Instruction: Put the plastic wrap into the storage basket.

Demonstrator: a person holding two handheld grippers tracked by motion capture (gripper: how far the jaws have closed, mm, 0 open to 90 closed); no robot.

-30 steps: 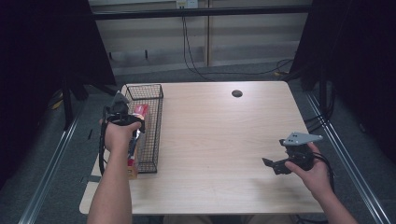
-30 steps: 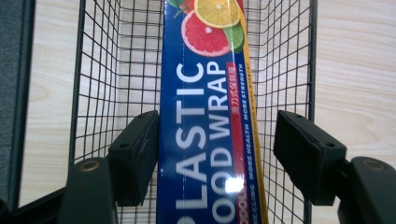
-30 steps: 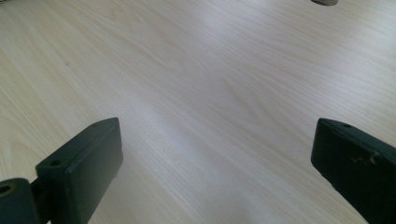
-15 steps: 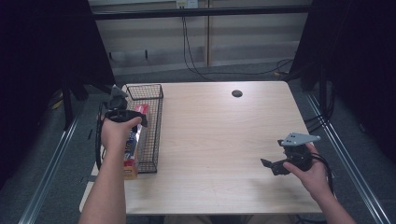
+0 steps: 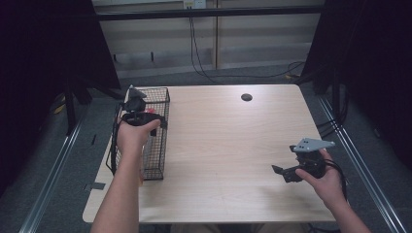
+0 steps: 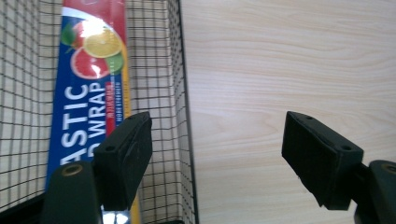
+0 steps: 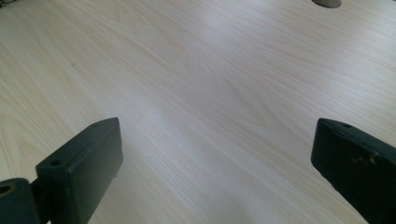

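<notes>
Your left tool [image 6: 217, 163] hangs above the wire basket's [image 6: 184, 107] rim with its jaws apart, having just been opening, and nothing sits between them. Below it, the plastic wrap box [image 6: 91, 88] lies flat inside the basket at the table's [image 5: 228, 145] left edge. Your right tool [image 7: 215, 172], jaws wide apart and empty, hovers over bare table well away from the basket.

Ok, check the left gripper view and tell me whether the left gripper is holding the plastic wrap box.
No: the left gripper has its jaws apart with nothing between them, and the plastic wrap box lies in the wire basket.
</notes>
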